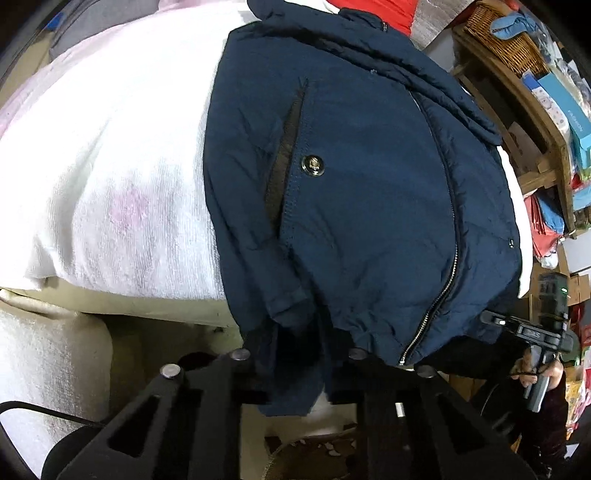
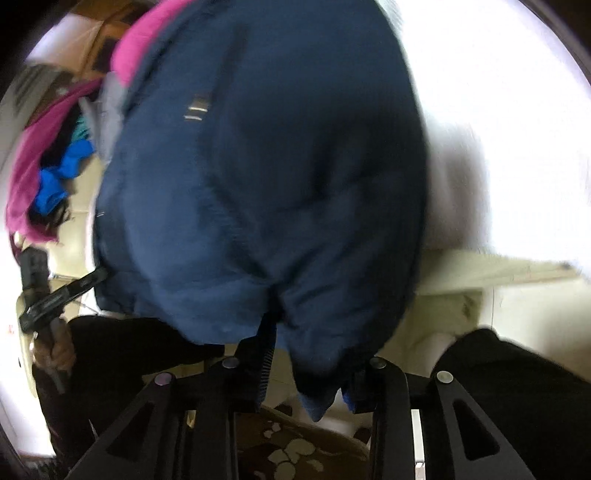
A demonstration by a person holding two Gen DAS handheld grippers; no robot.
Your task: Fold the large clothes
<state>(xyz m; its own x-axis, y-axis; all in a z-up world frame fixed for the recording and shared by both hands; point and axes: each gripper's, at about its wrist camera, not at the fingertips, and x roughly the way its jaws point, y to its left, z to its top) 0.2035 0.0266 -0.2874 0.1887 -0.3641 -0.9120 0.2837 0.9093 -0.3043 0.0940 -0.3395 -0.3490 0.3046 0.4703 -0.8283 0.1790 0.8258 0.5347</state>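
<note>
A navy padded jacket (image 1: 362, 192) lies on a white towel-covered surface (image 1: 110, 155), zipper and snap pocket facing up, its hem hanging over the near edge. My left gripper (image 1: 295, 369) is shut on the jacket's hem. The right gripper also shows at the right of the left wrist view (image 1: 532, 332). In the blurred right wrist view the jacket (image 2: 266, 184) fills the middle, and my right gripper (image 2: 306, 373) is shut on its lower edge. The left gripper shows at the left of that view (image 2: 55, 295), held by a hand.
A wooden shelf (image 1: 524, 96) with boxes and a wicker basket stands at the right. Red cloth (image 1: 373, 11) lies behind the jacket. Pink and blue clothes (image 2: 48, 155) are piled at the left. A patterned rug (image 2: 295, 450) lies on the floor below.
</note>
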